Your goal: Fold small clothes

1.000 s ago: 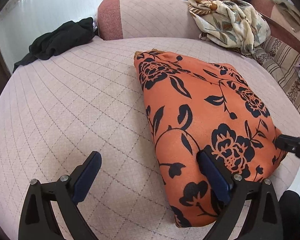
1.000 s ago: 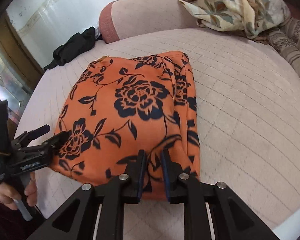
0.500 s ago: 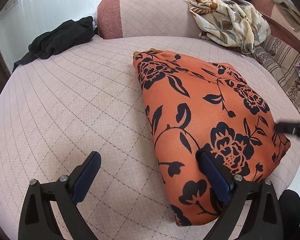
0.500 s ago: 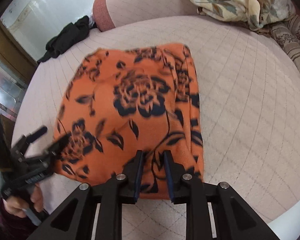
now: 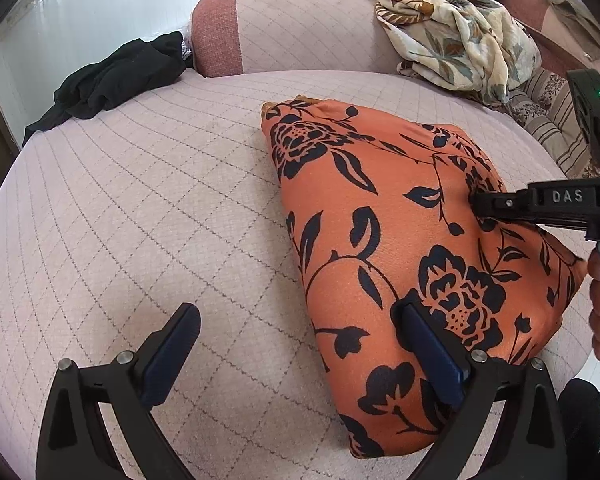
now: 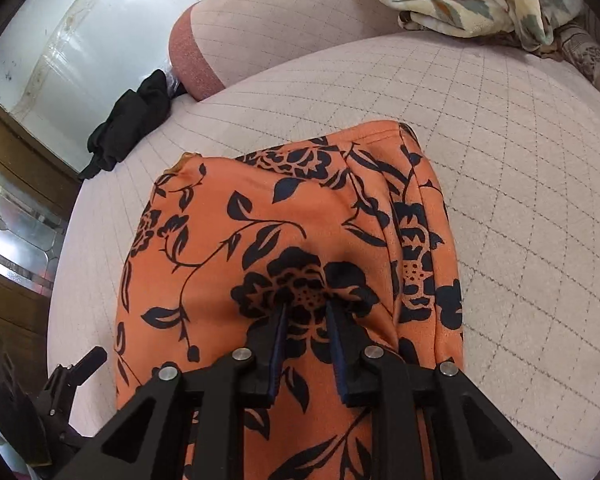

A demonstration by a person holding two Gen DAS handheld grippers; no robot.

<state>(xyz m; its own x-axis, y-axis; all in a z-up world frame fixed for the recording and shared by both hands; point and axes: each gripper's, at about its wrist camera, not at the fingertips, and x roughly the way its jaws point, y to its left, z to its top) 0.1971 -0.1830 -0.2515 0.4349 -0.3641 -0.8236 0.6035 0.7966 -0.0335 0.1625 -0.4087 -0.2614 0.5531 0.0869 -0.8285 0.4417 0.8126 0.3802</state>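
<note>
Since a second ago the right gripper (image 6: 305, 312) has slid from the near hem up onto the middle of the orange floral garment (image 5: 400, 248), tips now planted on the big black flower. The left gripper (image 5: 296, 344) hasn't budged.

So the relation that matters: the garment lies directly under and ahead of the right fingers, its long axis running away from them toward the back cushion (image 5: 300, 28). From the left fingers it sits off to their right side; only the right-hand pad (image 5: 432, 356) hangs over the cloth's near edge, the other is over bare sofa seat (image 5: 140, 208). The right gripper looks nearer the middle, so I'd guess it's the one to pin or pinch there.

Fingers: left ones are spread wide, grasping nothing. Right ones are nearly together with a narrow gap, tips pushed down into the fabric. I can't tell whether they've actually pinched a layer.

Garment looks already folded into a plump tapered packet, doubled layers showing along the edge right of the right fingers, thin slippery-looking stuff.
</note>
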